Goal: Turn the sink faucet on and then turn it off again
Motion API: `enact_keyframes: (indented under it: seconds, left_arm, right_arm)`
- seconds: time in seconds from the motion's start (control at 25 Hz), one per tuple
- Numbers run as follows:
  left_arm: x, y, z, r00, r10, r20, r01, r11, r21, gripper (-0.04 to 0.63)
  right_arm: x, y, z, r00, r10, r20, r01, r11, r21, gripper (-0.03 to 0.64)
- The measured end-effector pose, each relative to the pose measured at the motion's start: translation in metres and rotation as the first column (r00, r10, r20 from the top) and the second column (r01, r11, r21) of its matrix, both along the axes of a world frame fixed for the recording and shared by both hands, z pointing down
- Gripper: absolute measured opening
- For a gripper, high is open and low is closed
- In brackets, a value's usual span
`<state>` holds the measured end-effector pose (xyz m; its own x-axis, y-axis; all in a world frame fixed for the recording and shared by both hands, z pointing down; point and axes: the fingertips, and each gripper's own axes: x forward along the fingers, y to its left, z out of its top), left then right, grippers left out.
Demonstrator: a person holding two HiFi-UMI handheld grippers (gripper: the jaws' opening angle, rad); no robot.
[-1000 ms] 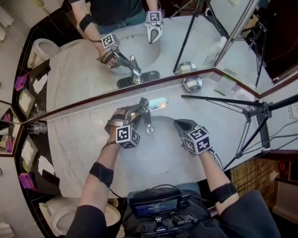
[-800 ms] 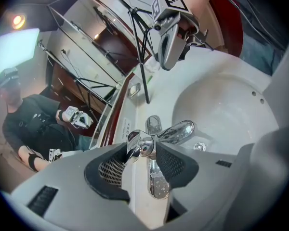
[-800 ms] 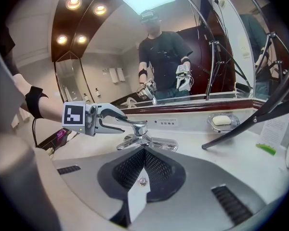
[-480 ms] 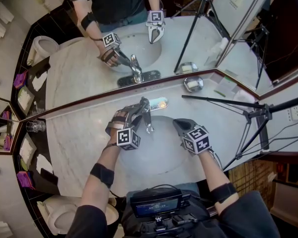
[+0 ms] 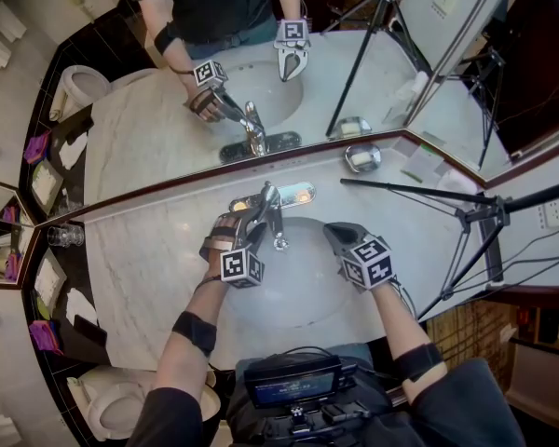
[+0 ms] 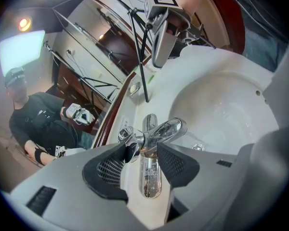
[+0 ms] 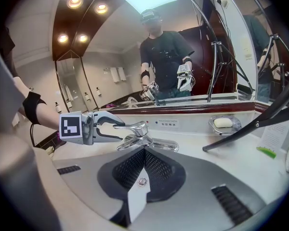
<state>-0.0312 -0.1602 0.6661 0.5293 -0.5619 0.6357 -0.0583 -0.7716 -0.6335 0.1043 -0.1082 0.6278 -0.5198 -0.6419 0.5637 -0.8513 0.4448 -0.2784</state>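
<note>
one faucet (image 5: 276,220) stands at the far rim of the sink (image 5: 303,291), spout pointing near, lever (image 7: 130,126) lying lengthwise toward the left. two claws: left claw (image 5: 255,218) has just been opening around the lever, right claw (image 5: 335,235) closed, empty.

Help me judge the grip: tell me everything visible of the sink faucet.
The faucet is polished chrome, with a single lever on top and a short spout reaching over the white basin. It stands upright on an oblong chrome base plate on the marble counter, just before the mirror. The lever lies between the jaws of the left gripper, which have just been opening; gaps show beside it, so they seem not to clamp it. No water stream can be made out.
</note>
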Motion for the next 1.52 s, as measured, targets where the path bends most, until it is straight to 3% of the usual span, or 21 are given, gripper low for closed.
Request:
enact_keyframes:
  seconds: [0.72, 1.0, 1.12, 1.28, 1.52]
  left_arm:
    - [-0.001, 0.011, 0.011, 0.999, -0.044, -0.028, 0.045, 0.999, 0.014, 0.196]
    - [-0.001, 0.01, 0.012, 1.0, -0.027, -0.014, 0.027, 0.999, 0.025, 0.196]
    - [0.0, 0.009, 0.01, 1.0, -0.024, -0.016, 0.023, 1.0, -0.013, 0.196]
    - [0.002, 0.014, 0.001, 0.994, -0.075, -0.085, 0.064, 0.99, -0.123, 0.199]
    - [-0.021, 0.019, -0.027, 0.974, -0.164, -0.154, 0.14, 0.978, -0.156, 0.199]
  right_arm:
    - [-0.003, -0.003, -0.005, 1.0, -0.008, -0.006, 0.008, 1.0, 0.006, 0.02]
    - [-0.005, -0.006, -0.008, 1.0, -0.013, -0.01, 0.013, 1.0, 0.013, 0.02]
    - [-0.004, -0.007, -0.01, 1.0, -0.016, -0.011, 0.016, 1.0, 0.018, 0.02]
    - [-0.007, -0.005, -0.014, 1.0, -0.026, -0.007, 0.026, 0.999, 0.027, 0.02]
    - [-0.018, -0.002, -0.023, 0.999, -0.044, 0.004, 0.044, 0.998, 0.049, 0.02]
